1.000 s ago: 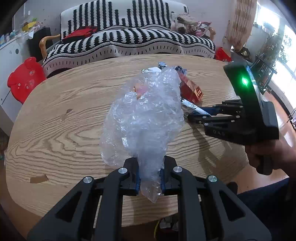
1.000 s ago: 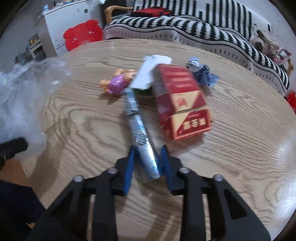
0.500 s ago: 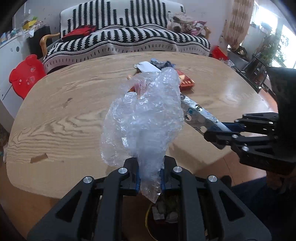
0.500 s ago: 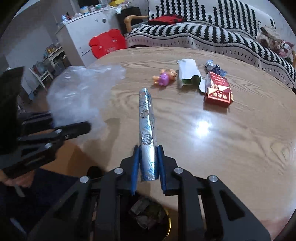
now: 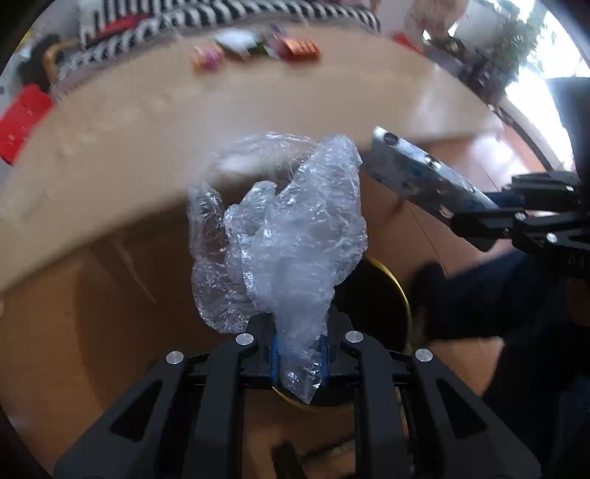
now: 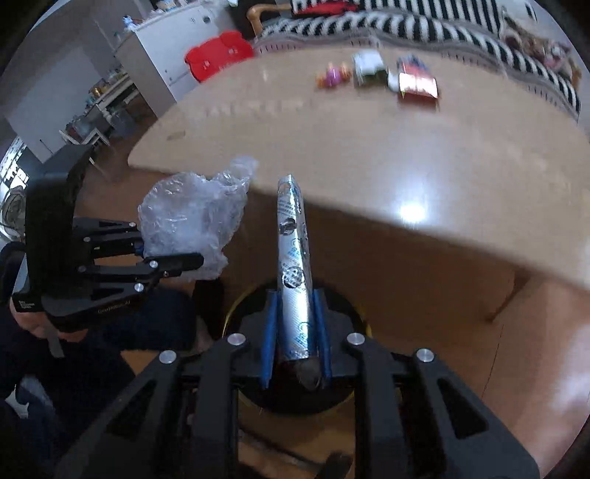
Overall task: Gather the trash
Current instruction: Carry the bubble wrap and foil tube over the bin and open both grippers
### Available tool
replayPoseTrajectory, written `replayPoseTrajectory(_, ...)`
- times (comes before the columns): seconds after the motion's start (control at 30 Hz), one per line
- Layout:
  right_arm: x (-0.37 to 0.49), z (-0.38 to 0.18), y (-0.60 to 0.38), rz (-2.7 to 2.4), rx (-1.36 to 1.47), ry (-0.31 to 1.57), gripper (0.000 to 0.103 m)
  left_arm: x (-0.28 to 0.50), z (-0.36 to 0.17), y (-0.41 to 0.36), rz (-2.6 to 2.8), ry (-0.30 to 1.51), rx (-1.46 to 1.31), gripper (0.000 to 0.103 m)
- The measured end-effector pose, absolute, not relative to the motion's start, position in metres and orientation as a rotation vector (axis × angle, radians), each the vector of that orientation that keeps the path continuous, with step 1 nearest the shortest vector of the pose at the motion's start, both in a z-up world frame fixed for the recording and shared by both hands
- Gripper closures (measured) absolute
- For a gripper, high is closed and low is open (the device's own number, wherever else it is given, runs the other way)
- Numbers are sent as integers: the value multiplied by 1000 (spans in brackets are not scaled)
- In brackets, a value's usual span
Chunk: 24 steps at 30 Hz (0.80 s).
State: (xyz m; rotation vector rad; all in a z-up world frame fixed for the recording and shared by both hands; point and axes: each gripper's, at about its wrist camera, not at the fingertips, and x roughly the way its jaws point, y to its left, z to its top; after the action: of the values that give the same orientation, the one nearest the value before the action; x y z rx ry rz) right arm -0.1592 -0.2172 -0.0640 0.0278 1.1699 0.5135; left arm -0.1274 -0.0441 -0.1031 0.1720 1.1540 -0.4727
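My left gripper (image 5: 298, 353) is shut on a crumpled clear plastic bag (image 5: 287, 235), held off the table's near edge above a dark bin with a yellow rim (image 5: 400, 291). My right gripper (image 6: 295, 328) is shut on a long silver foil wrapper (image 6: 293, 258), also above the bin (image 6: 228, 313). Each gripper shows in the other's view: the right (image 5: 516, 217) with the wrapper (image 5: 413, 173), the left (image 6: 110, 258) with the bag (image 6: 191, 217). A red carton (image 6: 418, 83), a white and green packet (image 6: 367, 66) and a small pink toy (image 6: 332, 77) lie on the far table.
The oval wooden table (image 6: 368, 147) fills the middle ground, with a striped sofa (image 6: 405, 22) behind it. A red stool (image 6: 217, 51) and a white cabinet (image 6: 162, 48) stand at the left. The person's legs (image 6: 110, 350) are beside the bin on the wooden floor.
Both grippers have pulled back off the table and dropped below its edge, carrying the bag and the wrapper over the bin. The table items now lie far away.
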Motion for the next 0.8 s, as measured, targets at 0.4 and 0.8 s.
replayPoseTrajectory(0.4,-185,-106,-212,496,61,1342,83,-152,-150,-57,-530,1351,140,88)
replayPoseTrajectory(0.8,-179,-108,-215,496,72,1350,82,-149,-149,-65,-515,1354,154,88)
